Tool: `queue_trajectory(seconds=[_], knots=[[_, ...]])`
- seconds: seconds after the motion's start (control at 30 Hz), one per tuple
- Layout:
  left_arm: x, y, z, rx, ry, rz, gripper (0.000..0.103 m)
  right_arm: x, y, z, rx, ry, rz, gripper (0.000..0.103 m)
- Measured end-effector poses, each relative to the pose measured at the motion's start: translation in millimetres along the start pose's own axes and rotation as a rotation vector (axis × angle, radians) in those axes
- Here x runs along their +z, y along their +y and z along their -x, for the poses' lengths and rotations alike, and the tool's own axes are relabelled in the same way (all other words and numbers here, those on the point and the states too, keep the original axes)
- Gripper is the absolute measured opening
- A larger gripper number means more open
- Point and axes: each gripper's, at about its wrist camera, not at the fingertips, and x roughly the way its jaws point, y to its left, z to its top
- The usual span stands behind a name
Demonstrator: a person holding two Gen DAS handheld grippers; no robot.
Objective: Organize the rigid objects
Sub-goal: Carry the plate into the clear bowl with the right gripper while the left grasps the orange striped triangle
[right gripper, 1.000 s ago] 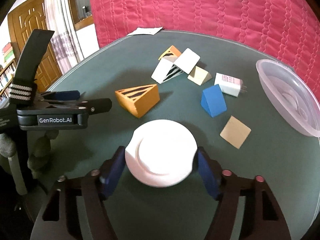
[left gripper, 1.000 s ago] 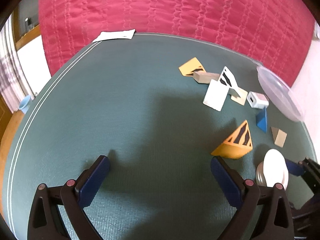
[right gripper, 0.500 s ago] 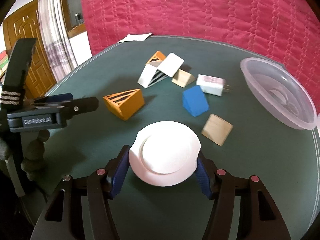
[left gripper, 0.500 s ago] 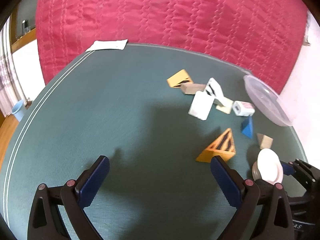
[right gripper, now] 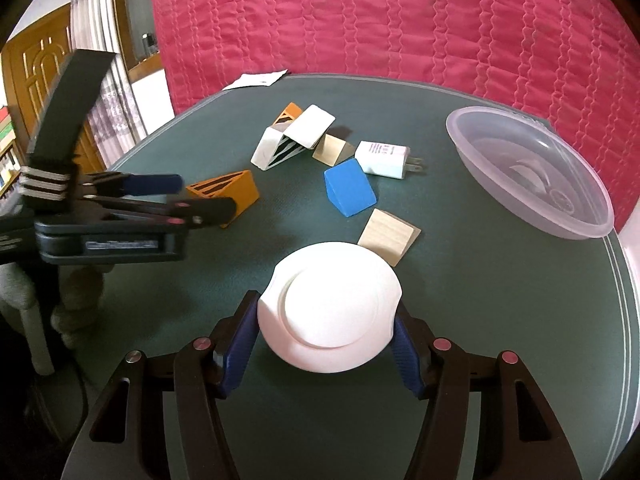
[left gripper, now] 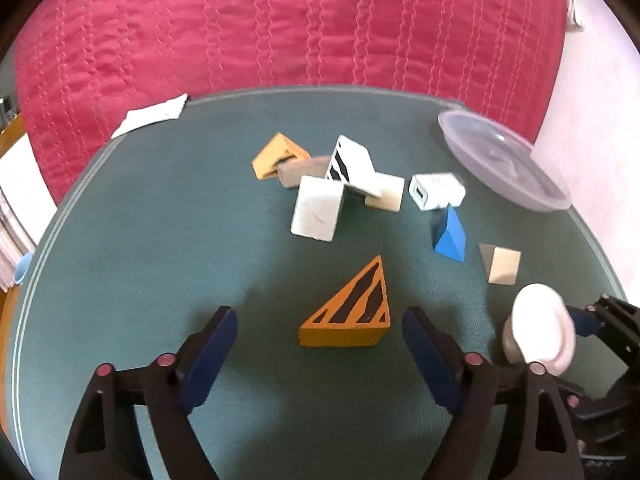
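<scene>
My right gripper [right gripper: 326, 322] is shut on a round white disc [right gripper: 329, 307] and holds it above the green table; the disc also shows in the left wrist view [left gripper: 542, 330]. My left gripper [left gripper: 318, 338] is open, its fingers either side of an orange striped wedge [left gripper: 352, 314], which also shows in the right wrist view [right gripper: 228, 192]. A clear plastic bowl [right gripper: 532, 176] stands at the far right of the table. A blue wedge [right gripper: 350, 192], a wooden block [right gripper: 388, 236] and a white plug adapter [right gripper: 384, 159] lie between.
A cluster of white, striped, orange and wooden blocks [left gripper: 332, 176] lies mid-table. A white paper [left gripper: 150, 116] sits at the table's far edge. A red quilted cover [left gripper: 280, 28] hangs behind. The table edge [right gripper: 618, 300] runs close on the right.
My left gripper has moved right and forward so the orange wedge now lies between its open fingers. My right gripper has lifted the white disc slightly towards the bowl side.
</scene>
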Motion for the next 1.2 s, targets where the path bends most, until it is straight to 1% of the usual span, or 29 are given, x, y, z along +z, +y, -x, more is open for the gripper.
queue_trajectory(seconds=[0.03, 0.07, 0.13, 0.17, 0.23, 0.27, 0.4, 0.47, 0.67, 0.8, 1.0, 1.2], knots=[[-0.1, -0.2, -3.7, -0.001, 0.012, -0.001, 0.074, -0.4, -1.1, 0.3, 0.001, -0.002, -0.001, 0.062], [0.2, -1.0, -7.0, 0.011, 0.016, -0.005, 0.074, -0.6, -2.7, 0.5, 0.002, -0.004, -0.006, 0.062], [0.7, -2.8, -6.4, 0.02, 0.008, -0.013, 0.064, -0.2, -5.4, 0.9, 0.008, -0.009, -0.019, 0.062], [1.4, -3.0, -6.0, 0.019, 0.004, -0.011, 0.061, -0.8, -6.1, 1.4, 0.01, -0.012, -0.023, 0.062], [3.1, -1.8, -6.6, 0.007, 0.004, -0.001, 0.047, -0.8, -7.7, 2.3, 0.014, -0.016, -0.03, 0.062], [3.5, -1.9, -6.6, 0.0, 0.003, 0.002, 0.044, -0.9, -7.9, 2.9, 0.015, -0.019, -0.031, 0.062], [1.0, -4.3, -4.8, -0.007, -0.011, 0.005, 0.043, 0.2, -10.2, 8.0, 0.01, -0.044, -0.041, 0.062], [0.0, -6.1, -2.9, 0.002, -0.021, -0.002, 0.043, 1.9, -13.8, 12.6, 0.006, -0.064, -0.057, 0.062], [3.2, -9.2, 3.8, 0.006, -0.043, -0.002, 0.043, 10.9, -34.6, 25.8, -0.027, -0.115, -0.127, 0.062], [4.5, -10.5, 6.5, 0.003, -0.048, 0.0, 0.043, 20.7, -53.3, 35.4, -0.083, -0.149, -0.158, 0.062], [7.4, -14.8, 11.5, -0.004, -0.059, 0.004, 0.043, 48.7, -96.9, 51.7, -0.195, -0.24, -0.21, 0.062], [10.2, -21.5, 15.9, -0.008, -0.068, -0.005, 0.043, 71.9, -150.3, 41.0, -0.306, -0.26, -0.288, 0.062]])
